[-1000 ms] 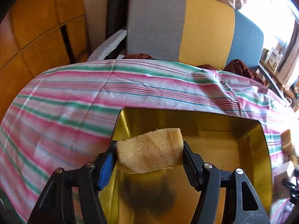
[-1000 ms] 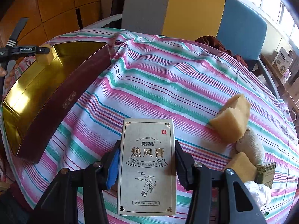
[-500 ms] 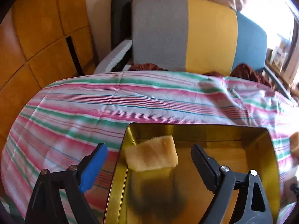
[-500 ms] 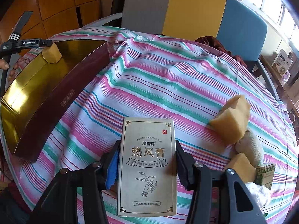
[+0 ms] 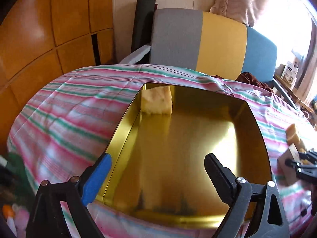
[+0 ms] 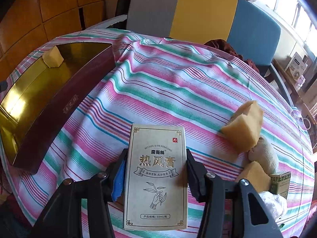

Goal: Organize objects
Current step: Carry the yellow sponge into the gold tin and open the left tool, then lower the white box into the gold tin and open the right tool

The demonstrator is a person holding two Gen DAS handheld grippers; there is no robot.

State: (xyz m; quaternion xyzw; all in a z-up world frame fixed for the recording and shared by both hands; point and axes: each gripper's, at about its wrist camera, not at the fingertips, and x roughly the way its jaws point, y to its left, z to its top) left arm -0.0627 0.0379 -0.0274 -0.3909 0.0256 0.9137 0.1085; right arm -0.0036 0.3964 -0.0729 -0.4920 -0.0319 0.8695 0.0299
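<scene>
Left wrist view: the left tongs (image 5: 157, 170) fill the bottom of the frame, one blue-tipped finger at lower left and one black serrated finger at lower right. They stand far apart and are opening, with nothing between them. Beyond them sits a gold-lined box (image 5: 255, 130), open at the top, on a table covered by a pink, green and white striped cloth (image 5: 65, 119). A yellow sponge block (image 5: 157, 101) rests inside the box at its far left corner, in the upper middle of the frame, touching the box wall. A grey, yellow and blue chair back (image 5: 208, 41) rises behind the table.

Right wrist view: the right tongs (image 6: 155, 160) at the bottom centre are clamped on the two long sides of a pale upright carton (image 6: 156, 176) printed with Chinese characters and a hand holding a sprig. The same box, dark red outside, lies at the left of the frame with the sponge block in its upper end. At the right of the frame, a second yellow sponge (image 6: 243, 127), a beige fuzzy lump (image 6: 264, 156), another sponge piece (image 6: 252, 176) and a small green carton (image 6: 280, 182) lie close together on the cloth.
</scene>
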